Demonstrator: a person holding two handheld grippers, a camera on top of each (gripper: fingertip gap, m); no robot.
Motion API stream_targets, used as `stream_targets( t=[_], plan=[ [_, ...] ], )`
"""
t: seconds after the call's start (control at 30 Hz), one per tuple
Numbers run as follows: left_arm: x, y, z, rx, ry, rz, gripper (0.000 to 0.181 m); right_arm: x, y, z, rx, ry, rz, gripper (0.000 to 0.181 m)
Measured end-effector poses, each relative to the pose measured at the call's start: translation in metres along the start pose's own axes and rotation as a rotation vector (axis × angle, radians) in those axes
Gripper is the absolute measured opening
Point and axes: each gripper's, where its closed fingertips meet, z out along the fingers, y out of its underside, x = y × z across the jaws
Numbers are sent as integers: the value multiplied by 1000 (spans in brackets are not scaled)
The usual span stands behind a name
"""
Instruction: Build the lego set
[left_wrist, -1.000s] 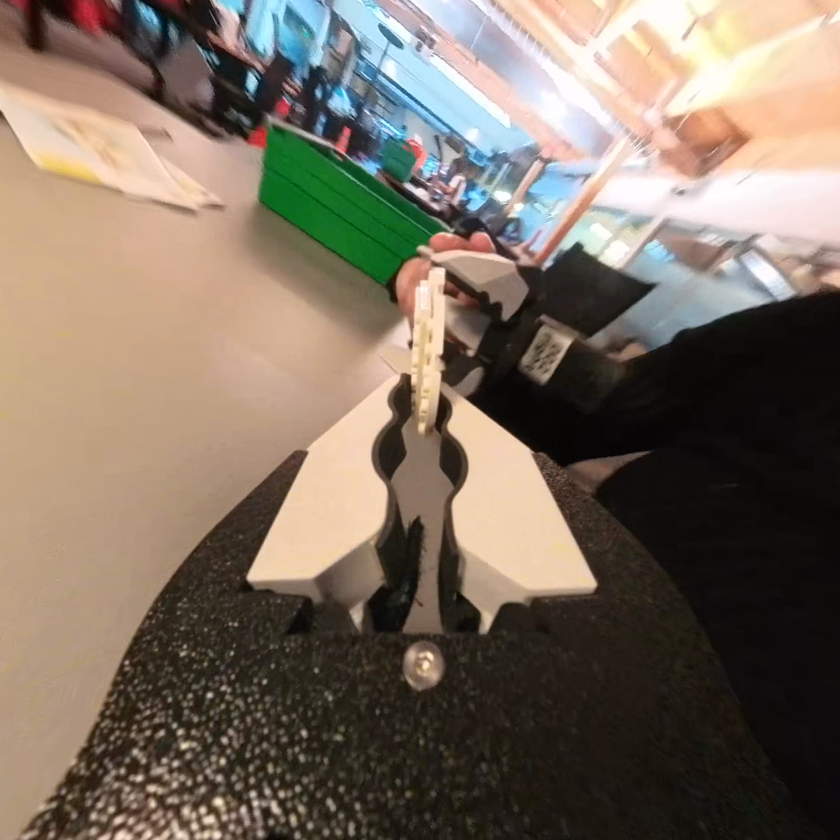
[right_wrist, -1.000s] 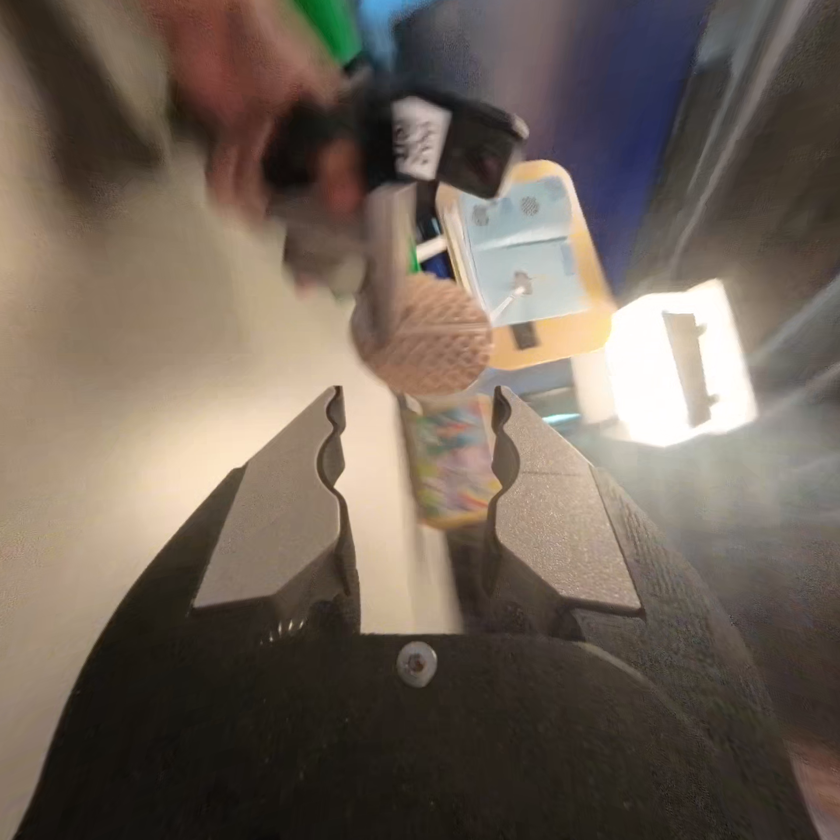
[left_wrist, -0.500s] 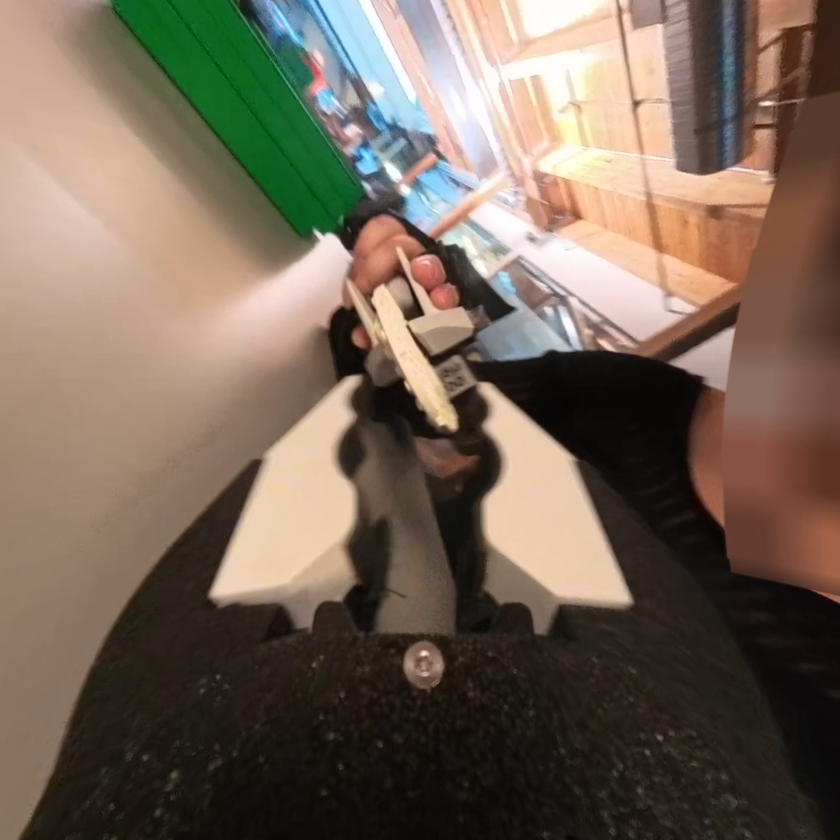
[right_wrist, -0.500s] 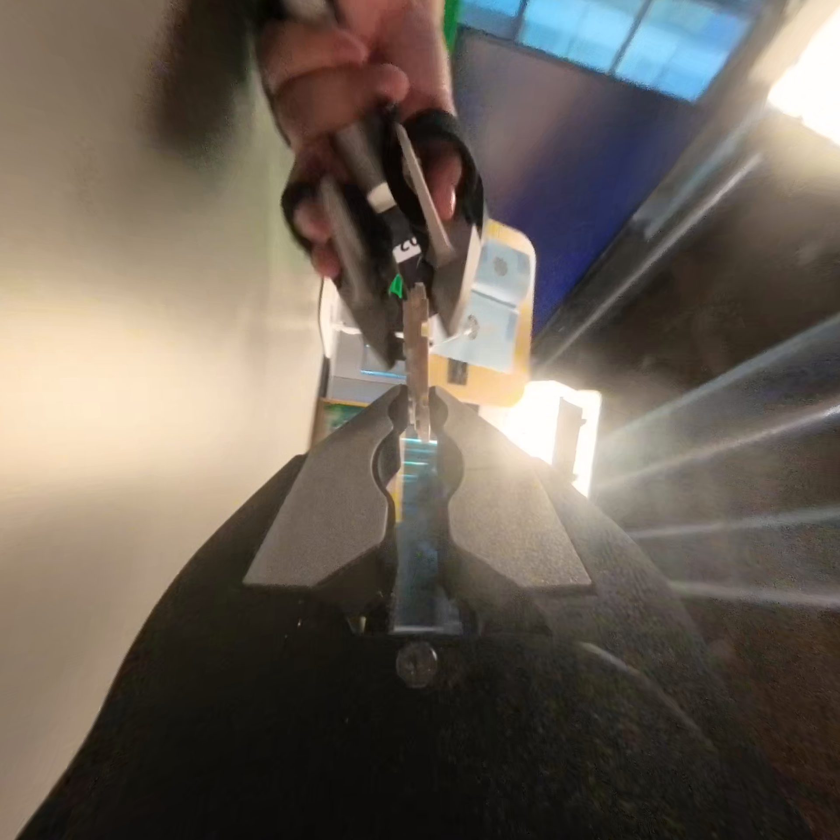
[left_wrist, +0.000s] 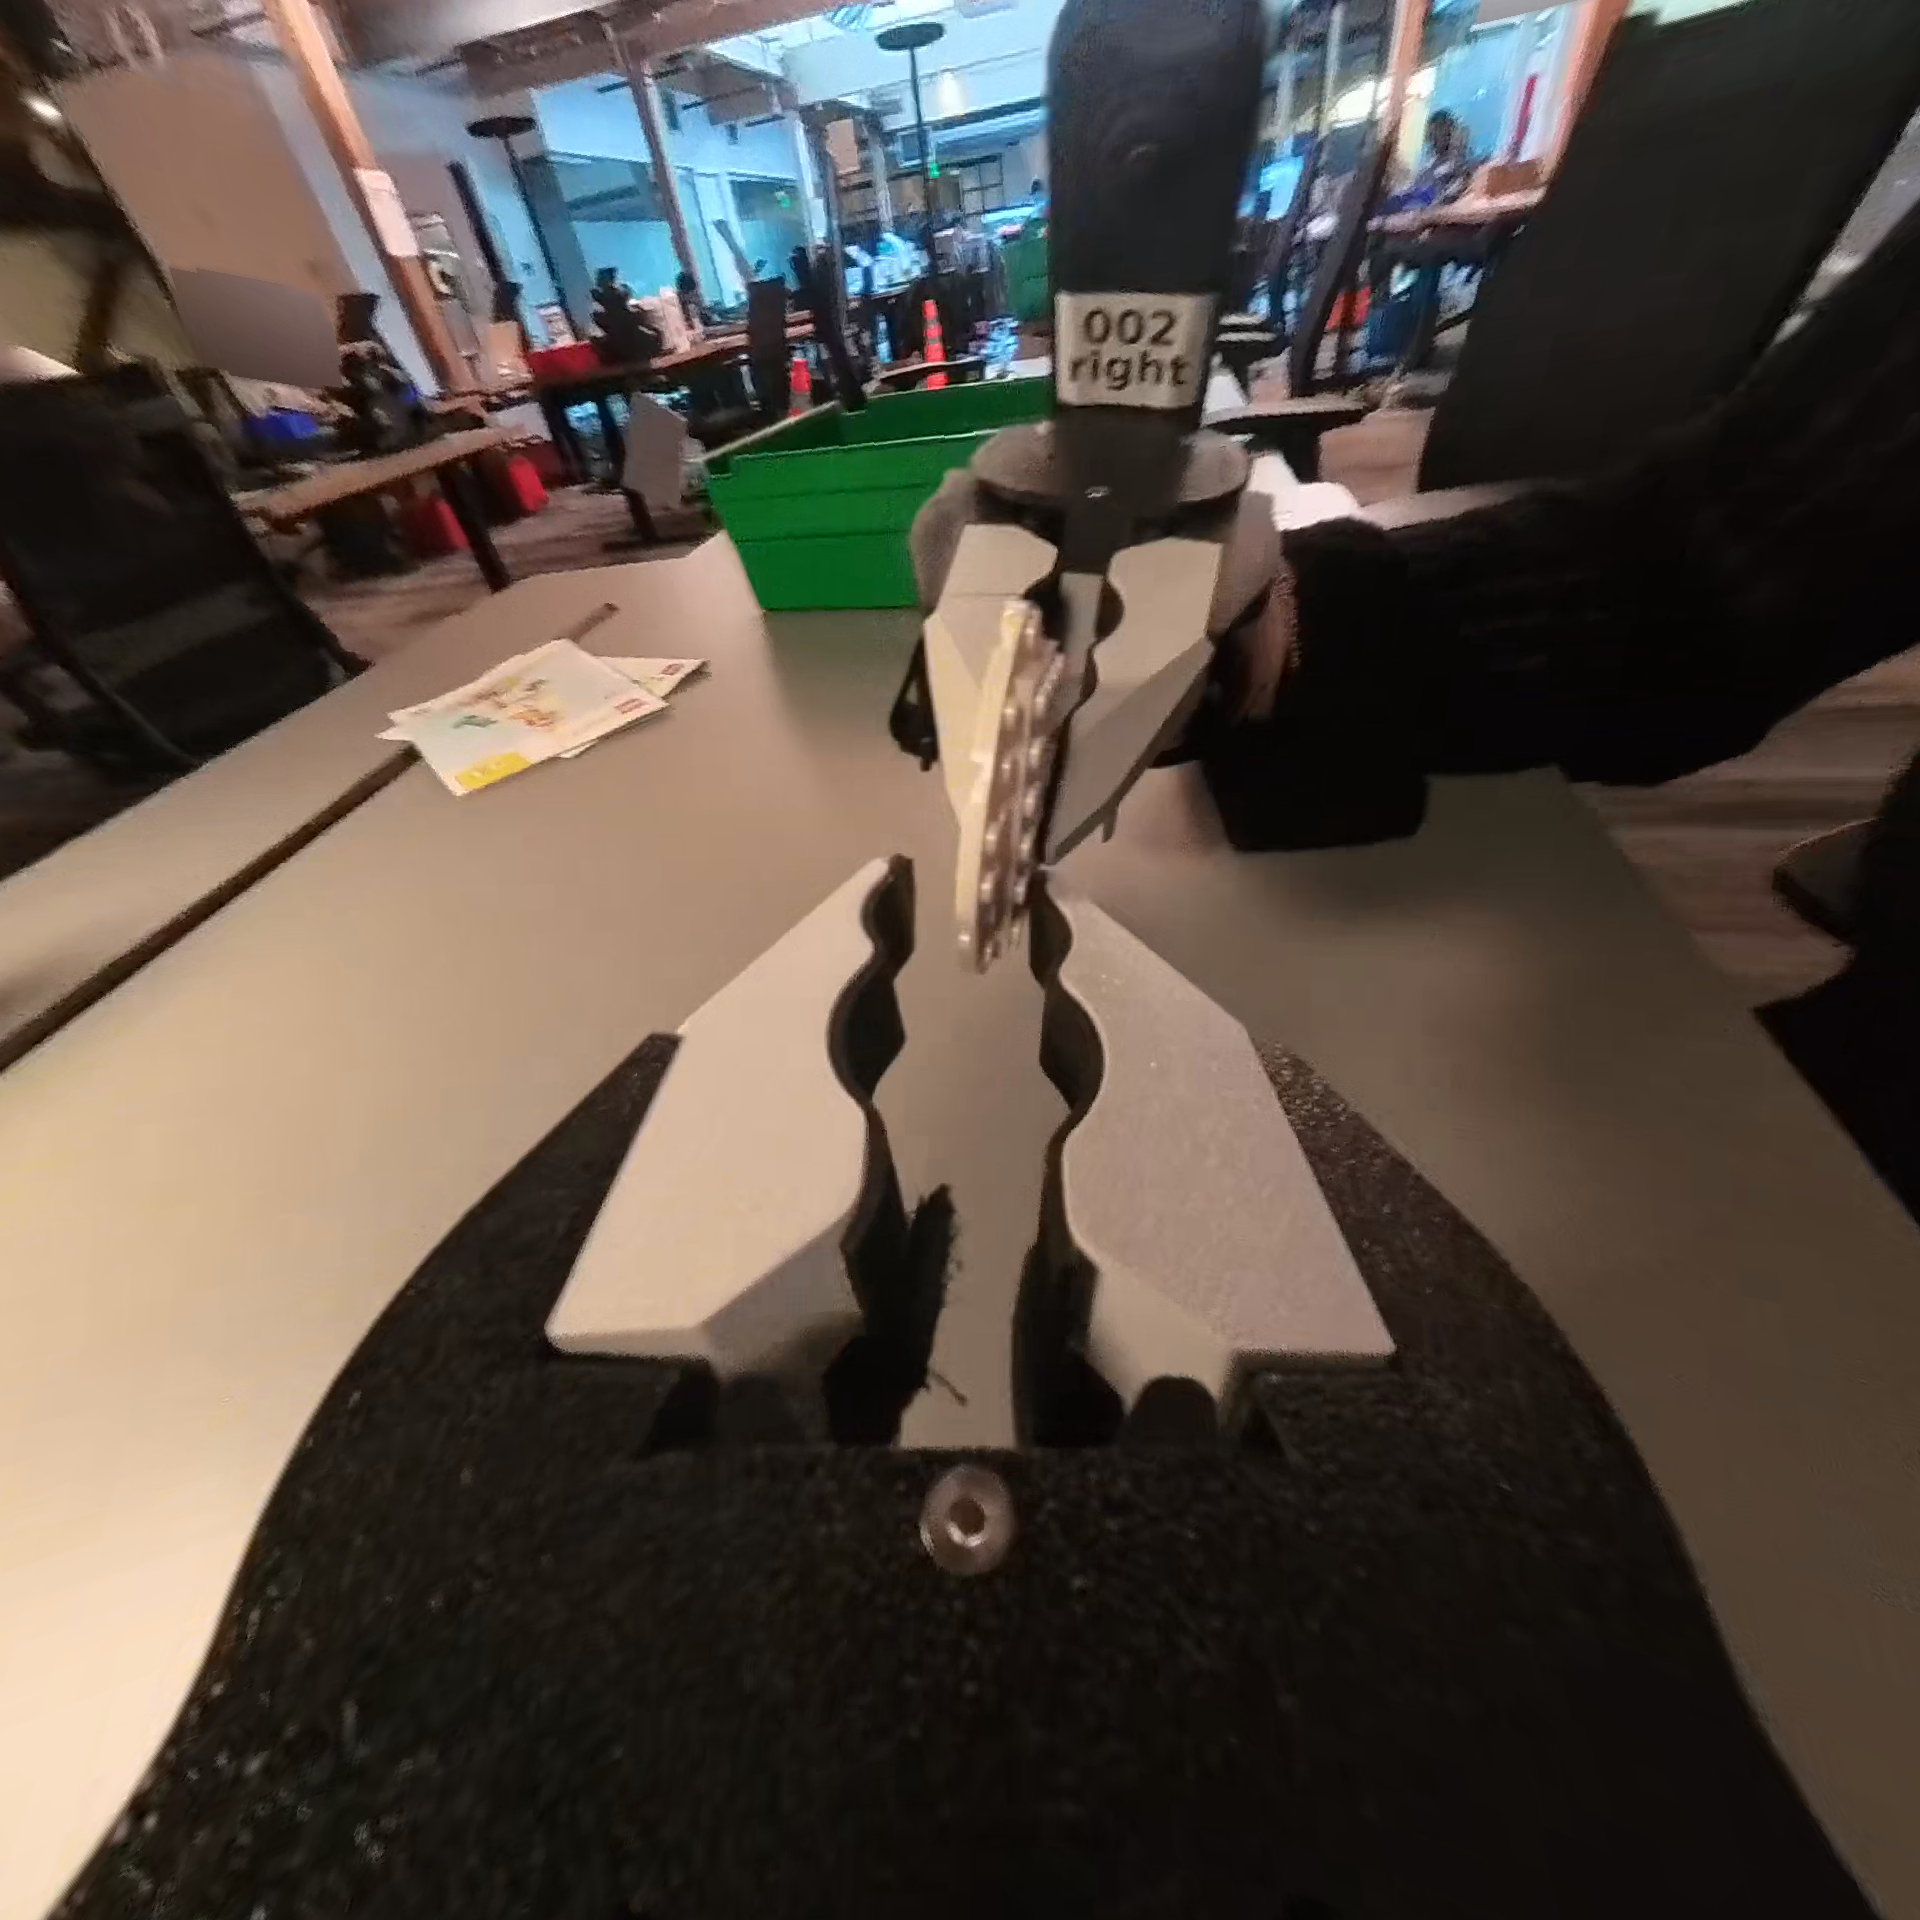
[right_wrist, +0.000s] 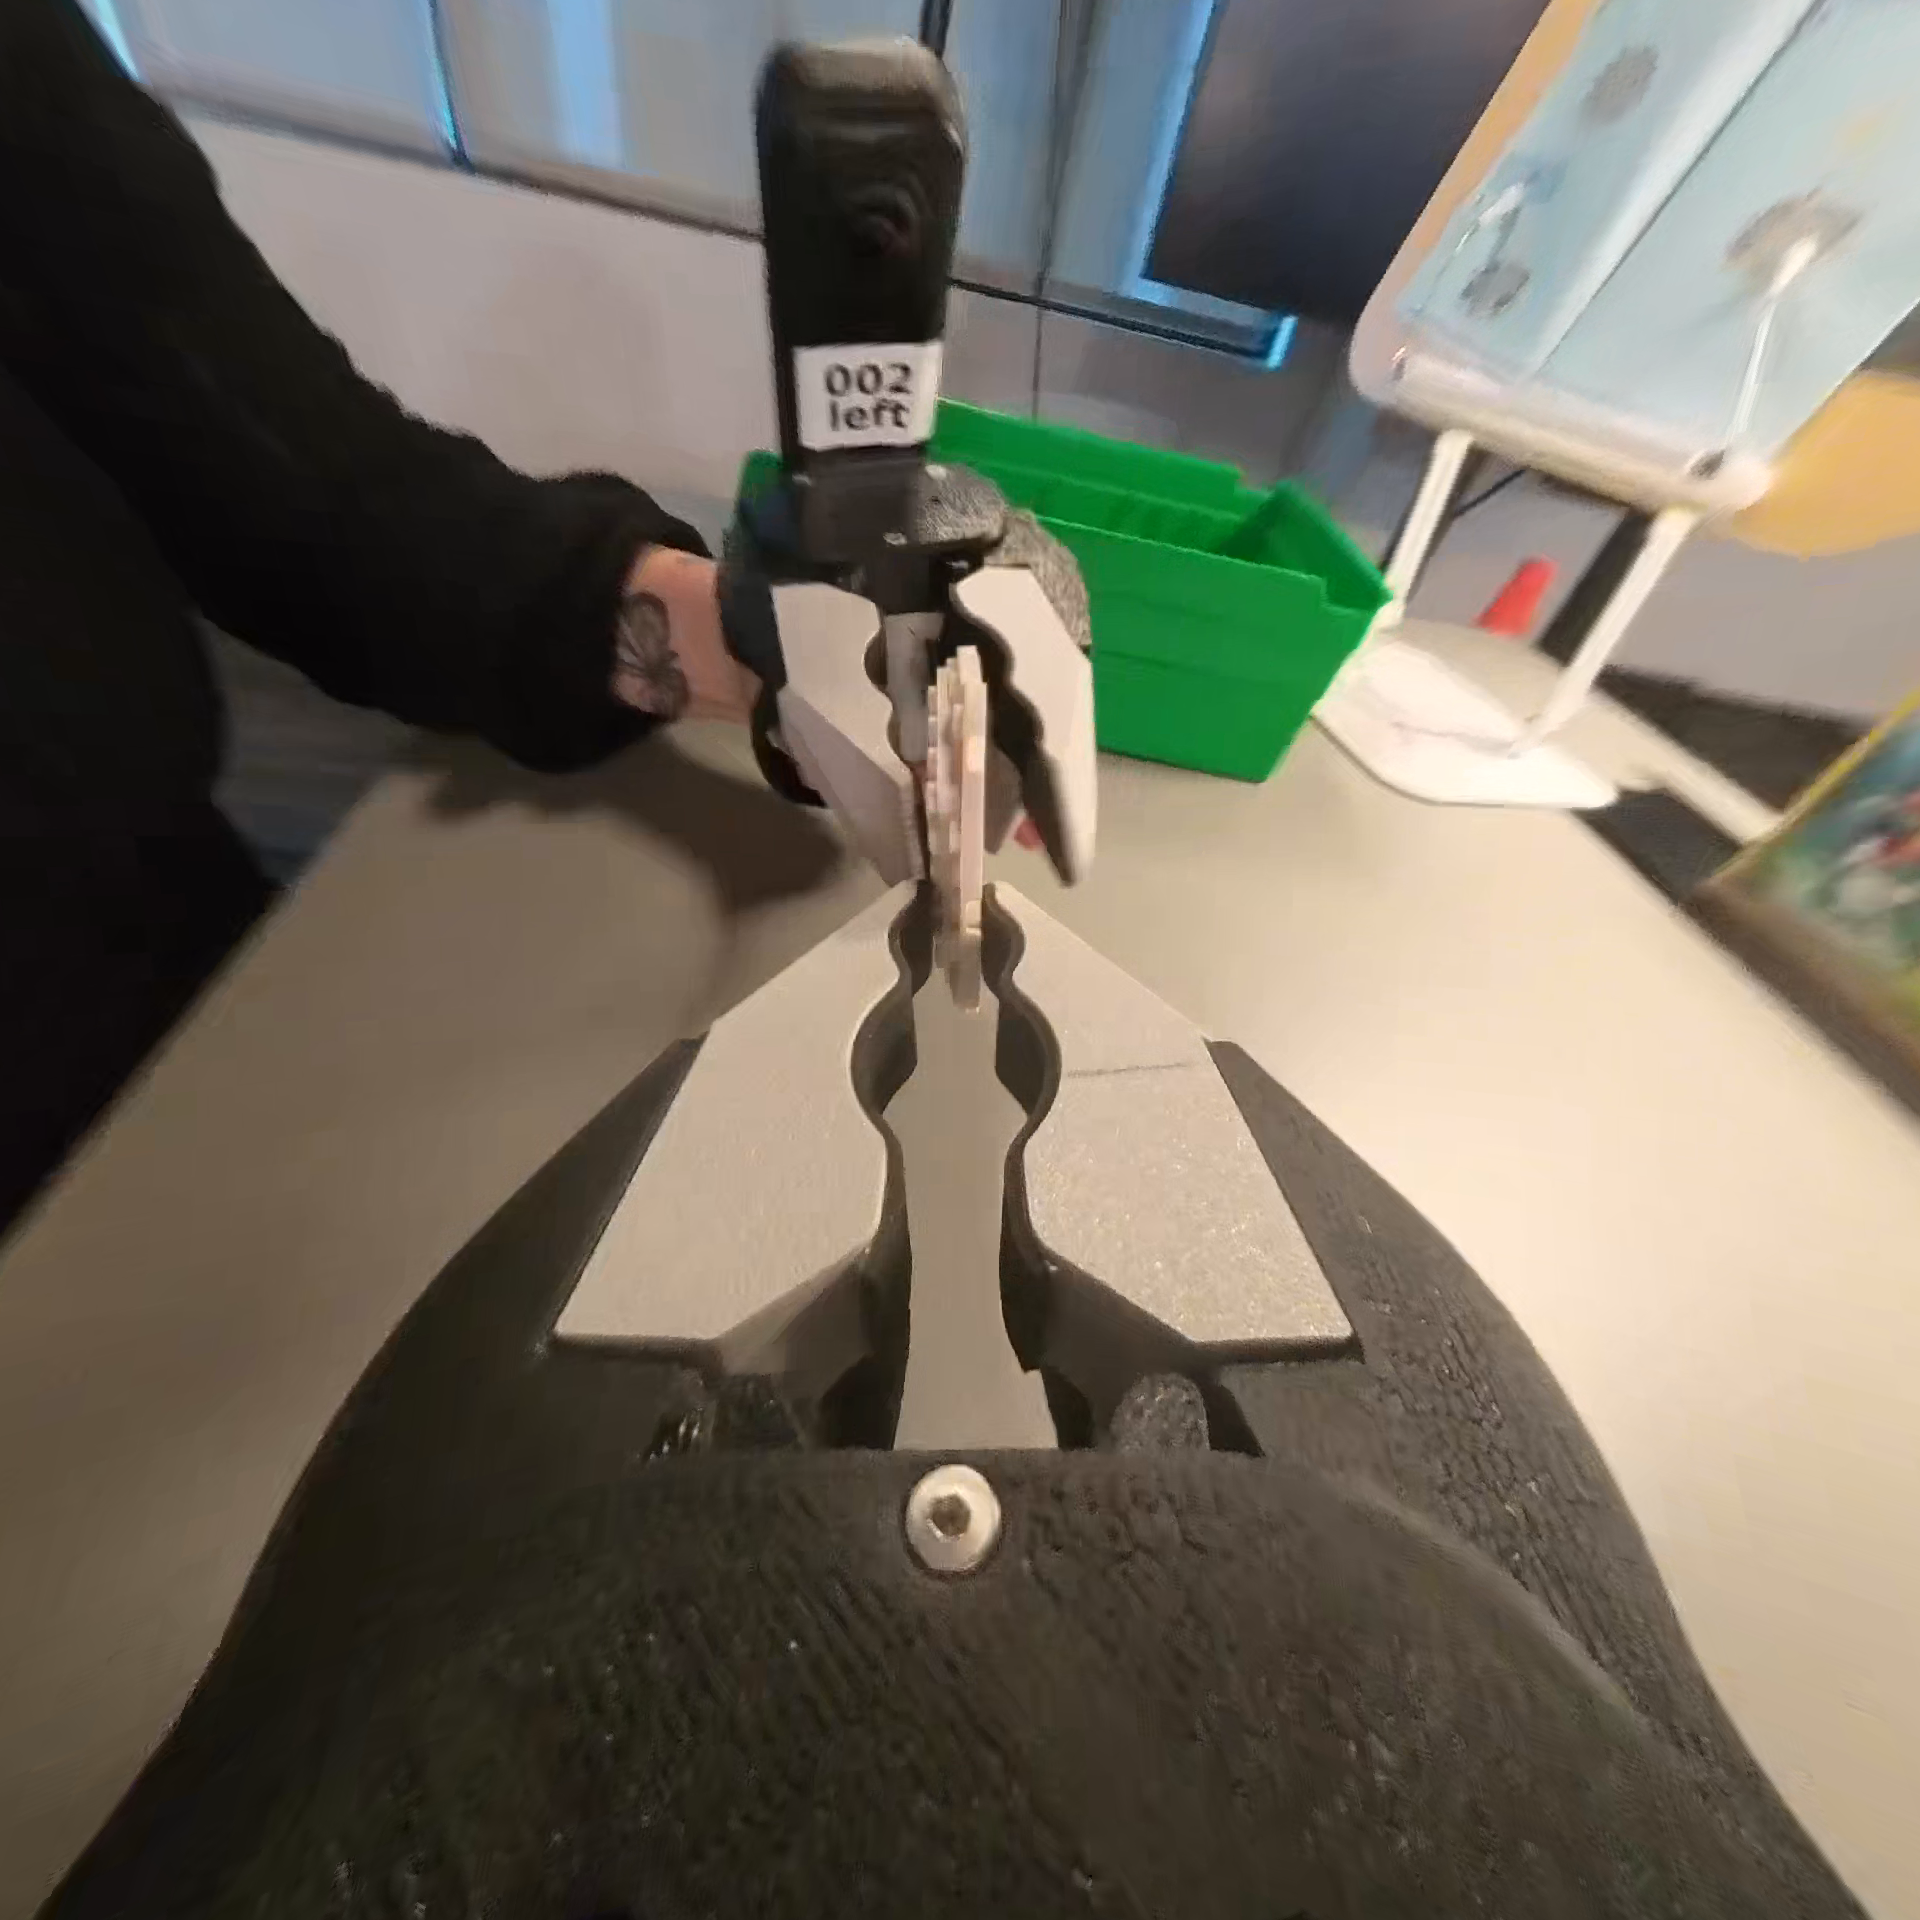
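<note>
Two hand-held grippers meet nose to nose above a grey tabletop (left_wrist: 364, 1039), a white studded lego plate (left_wrist: 1003, 800) standing on edge between them. The right hand-held gripper (right_wrist: 951, 935) is clamped on the plate at its fingertips. The left hand-held gripper (left_wrist: 966, 883) has its jaws parted, the plate's lower end hanging in the gap just beside the right-hand finger; whether it touches cannot be told. Each tool carries a black camera stalk bearing a small white printed label (left_wrist: 1127, 348). Behind them sits a green plastic bin (right_wrist: 1195, 613); nothing can be made out inside it. Instruction leaflets (left_wrist: 530, 712) lie well apart on the tabletop to one side. A colourful box (right_wrist: 1839, 862) and a white-legged stand (right_wrist: 1455, 748) occupy the other.
</note>
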Motion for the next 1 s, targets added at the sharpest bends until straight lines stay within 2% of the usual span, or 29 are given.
stream_targets(
  t=[0.07,0.23,0.43,0.63,1.0],
  plan=[
    [6,-1,1,11,32,-6,8,1,-1,-1,16,-24,71,6],
    [3,-11,-3,73,62,-98,6,6,-5,-3,101,-46,212,14],
    [4,-17,-7,144,157,-272,6,8,-20,-6,218,-59,273,11],
    [3,-21,-7,192,197,-372,6,5,-21,-2,214,-48,251,7],
    [3,-21,-6,188,168,-305,6,5,-22,-4,226,-78,301,6]
  ],
)
